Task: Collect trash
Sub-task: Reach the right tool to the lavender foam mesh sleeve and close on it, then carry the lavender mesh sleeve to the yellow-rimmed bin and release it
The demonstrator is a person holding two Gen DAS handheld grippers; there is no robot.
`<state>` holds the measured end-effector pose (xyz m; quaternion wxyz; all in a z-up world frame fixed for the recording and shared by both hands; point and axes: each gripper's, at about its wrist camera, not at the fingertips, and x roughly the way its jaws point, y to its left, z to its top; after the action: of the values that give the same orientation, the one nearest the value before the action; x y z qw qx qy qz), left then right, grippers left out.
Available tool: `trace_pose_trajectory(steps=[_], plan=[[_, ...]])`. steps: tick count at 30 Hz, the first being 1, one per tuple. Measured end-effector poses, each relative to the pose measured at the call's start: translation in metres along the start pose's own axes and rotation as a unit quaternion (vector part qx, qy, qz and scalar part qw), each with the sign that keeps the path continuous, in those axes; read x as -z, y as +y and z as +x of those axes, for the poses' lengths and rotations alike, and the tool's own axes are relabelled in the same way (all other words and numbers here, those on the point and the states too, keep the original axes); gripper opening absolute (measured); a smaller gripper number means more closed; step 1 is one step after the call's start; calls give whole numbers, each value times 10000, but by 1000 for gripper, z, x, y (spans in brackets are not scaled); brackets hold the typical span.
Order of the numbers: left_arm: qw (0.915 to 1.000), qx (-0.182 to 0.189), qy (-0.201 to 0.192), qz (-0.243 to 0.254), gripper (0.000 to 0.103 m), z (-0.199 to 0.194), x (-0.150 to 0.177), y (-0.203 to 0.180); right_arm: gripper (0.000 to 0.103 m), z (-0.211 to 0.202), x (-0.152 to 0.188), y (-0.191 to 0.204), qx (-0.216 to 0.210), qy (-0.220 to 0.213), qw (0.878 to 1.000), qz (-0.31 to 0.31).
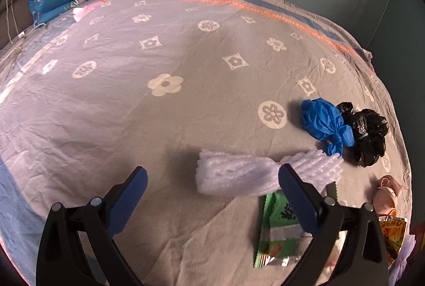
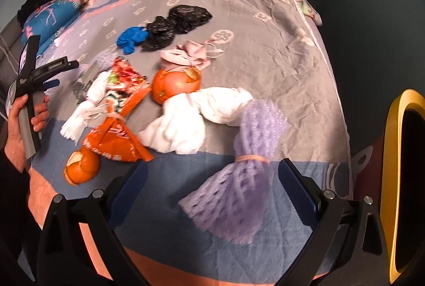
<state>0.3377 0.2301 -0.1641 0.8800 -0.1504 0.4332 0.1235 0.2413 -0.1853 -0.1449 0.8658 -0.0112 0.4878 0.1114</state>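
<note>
**Trash scattered over the bed, both tongs spread wide**

The bed (image 2: 265, 52), under a grey flowered blanket, fills both views. At 3 o'clock in the right wrist view stands a yellow-rimmed bin (image 2: 393, 179), past the bed's edge. On the blanket, the purple foam net (image 2: 247, 179) lies between the fingers of the right gripper (image 2: 212, 189), whose jaws are wide and touch nothing (the net looks blurred, so contact with the blanket cannot be told). Toward 12 o'clock from it sits a white foam net (image 2: 186, 121), touching an orange peel (image 2: 172, 85). At 9 o'clock lies an orange snack wrapper (image 2: 117, 137), with a second peel (image 2: 81, 169) just beside it. Farther up are a pink mask (image 2: 186, 55), a black bag (image 2: 178, 23) and a blue glove (image 2: 131, 37).

The left gripper (image 1: 212, 190) is likewise wide and holds nothing; another white net (image 1: 255, 174) lies at its right finger, a green wrapper (image 1: 276, 230) toward 5 o'clock.
</note>
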Motion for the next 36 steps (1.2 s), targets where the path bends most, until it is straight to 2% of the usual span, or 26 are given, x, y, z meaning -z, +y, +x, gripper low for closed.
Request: trace_pose_trajectory(steps=[2, 4, 7, 9, 10, 14, 19, 22, 23, 25, 26, 27, 28, 29, 31, 33, 36], plan=[[10000, 7, -7, 39, 95, 6, -2, -2, 93, 7, -2, -9, 0, 50, 9998, 179], [10000, 2, 5, 65, 95, 13, -5, -4, 86, 12, -5, -14, 66, 95, 9995, 302], [9999, 145, 29, 9, 95, 20, -7, -4, 85, 19, -8, -20, 91, 159, 9990, 412], [9997, 242, 30, 14, 90, 24, -7, -6, 81, 23, -8, -21, 51, 217, 9988, 425], [9996, 275, 36, 37, 85, 25, -6, -8, 79, 24, -8, -19, 53, 233, 9990, 389], [9990, 397, -10, 206, 69, 24, 1, -18, 64, 32, -7, -18, 68, 361, 9986, 367], [9985, 307, -35, 441, 68, 22, 6, -20, 54, 39, -6, -20, 62, 468, 9982, 381], [9985, 118, -5, 534, 77, 17, 7, -20, 48, 40, -7, -22, 42, 468, 9980, 425], [9987, 188, 54, 466, 75, 18, 9, -18, 45, 41, -7, -23, 39, 478, 9979, 431], [9986, 370, 26, 380, 63, 19, 12, -18, 39, 41, -7, -24, 9, 498, 9977, 453], [9987, 340, -67, 365, 54, 17, 13, -19, 35, 41, -7, -24, -58, 505, 9975, 487], [9985, 392, -149, 350, 49, 14, 12, -20, 32, 40, -7, -25, -91, 501, 9974, 516], [9980, 514, -189, 302, 34, 11, 11, -19, 31, 39, -7, -26, -154, 485, 9970, 579], [9974, 658, -185, 235, 25, 9, 11, -19, 30, 37, -7, -28, -223, 462, 9967, 631], [9953, 943, -213, 76, 22, 2, 10, -16, 29, 31, -8, -30, -345, 350, 9964, 684], [9949, 929, -362, 118, 21, -8, 11, -19, 28, 23, -9, -29, -388, 193, 9970, 645], [9927, 1054, -586, 57, 21, -32, 11, -19, 28, 5, -12, -27, -380, -289, 9975, 516]])
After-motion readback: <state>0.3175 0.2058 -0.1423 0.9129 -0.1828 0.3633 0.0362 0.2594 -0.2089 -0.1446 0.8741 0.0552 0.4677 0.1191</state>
